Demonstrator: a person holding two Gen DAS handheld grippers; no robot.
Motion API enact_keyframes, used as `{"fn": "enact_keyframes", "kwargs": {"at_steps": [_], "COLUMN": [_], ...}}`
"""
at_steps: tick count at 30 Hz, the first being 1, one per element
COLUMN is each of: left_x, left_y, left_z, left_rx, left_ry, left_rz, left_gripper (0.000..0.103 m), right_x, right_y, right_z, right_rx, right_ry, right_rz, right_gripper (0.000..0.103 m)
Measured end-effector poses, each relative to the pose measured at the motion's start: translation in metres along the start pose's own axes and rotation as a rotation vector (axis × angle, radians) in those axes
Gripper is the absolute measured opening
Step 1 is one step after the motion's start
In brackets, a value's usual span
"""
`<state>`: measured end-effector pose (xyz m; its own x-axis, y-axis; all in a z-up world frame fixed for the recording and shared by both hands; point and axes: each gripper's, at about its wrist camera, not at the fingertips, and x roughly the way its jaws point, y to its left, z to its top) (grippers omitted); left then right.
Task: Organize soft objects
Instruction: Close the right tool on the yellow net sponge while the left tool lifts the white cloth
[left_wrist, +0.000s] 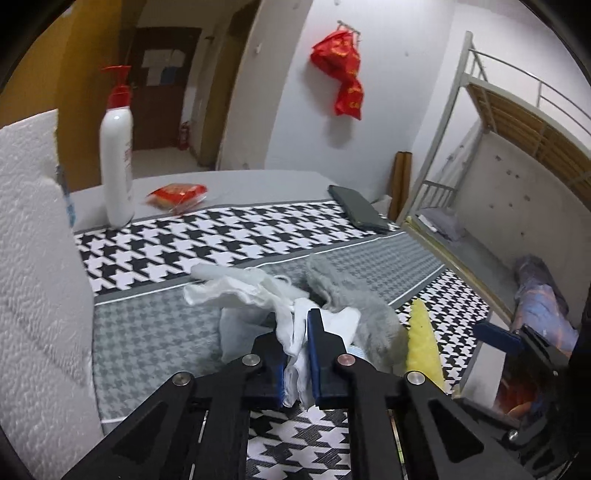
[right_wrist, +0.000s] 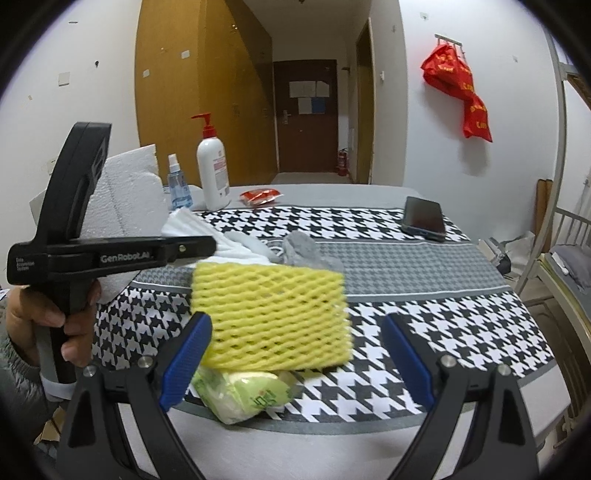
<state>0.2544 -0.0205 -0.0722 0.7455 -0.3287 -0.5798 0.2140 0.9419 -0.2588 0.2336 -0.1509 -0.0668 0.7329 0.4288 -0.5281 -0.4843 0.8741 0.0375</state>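
Note:
In the left wrist view my left gripper (left_wrist: 299, 354) is shut on a white cloth (left_wrist: 295, 332) that hangs between its blue pads. More white cloth (left_wrist: 236, 291) and a grey fuzzy sock (left_wrist: 354, 302) lie just beyond it on the houndstooth mat (left_wrist: 155, 251). A yellow foam net (left_wrist: 421, 343) stands on edge to the right. In the right wrist view my right gripper (right_wrist: 295, 354) is open, its blue fingers on either side of the yellow foam net (right_wrist: 269, 314), which rests on a green tissue pack (right_wrist: 243, 398). The left gripper's body (right_wrist: 110, 254) shows at the left.
A white pump bottle (right_wrist: 212, 173), a blue spray bottle (right_wrist: 179, 184) and a white foam block (right_wrist: 125, 199) stand at the back left. A red packet (right_wrist: 260, 195) and a dark phone (right_wrist: 423, 218) lie farther back. A bunk bed (left_wrist: 517, 147) stands on the right.

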Motion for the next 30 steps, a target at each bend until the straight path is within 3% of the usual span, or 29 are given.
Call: {"fn": "enact_keyframes", "kwargs": {"at_steps": [10, 14, 26, 30], "left_x": [-0.001, -0.004, -0.012, -0.015], "left_y": [0.006, 0.006, -0.001, -0.005], "left_z": [-0.003, -0.004, -0.006, -0.006], "left_rx": [0.014, 0.011, 0.041, 0.057], "left_ry": [-0.016, -0.031, -0.064, -0.082], "left_rz": [-0.014, -0.038, -0.077, -0.091], "left_gripper": [0.01, 0.01, 0.01, 0.005], "right_x": [0.014, 0.021, -0.003, -0.003], "right_y": [0.027, 0.028, 0.008, -0.002], "right_z": [0.001, 0.0, 0.0, -0.001], "right_rx": [-0.086, -0.089, 0.032, 0.073], "right_ry": [0.042, 0.076, 0.071, 0.084], "right_rz": [0.035, 0.012, 0.005, -0.041], "right_gripper": [0.094, 0.066, 0.014, 0.012]}}
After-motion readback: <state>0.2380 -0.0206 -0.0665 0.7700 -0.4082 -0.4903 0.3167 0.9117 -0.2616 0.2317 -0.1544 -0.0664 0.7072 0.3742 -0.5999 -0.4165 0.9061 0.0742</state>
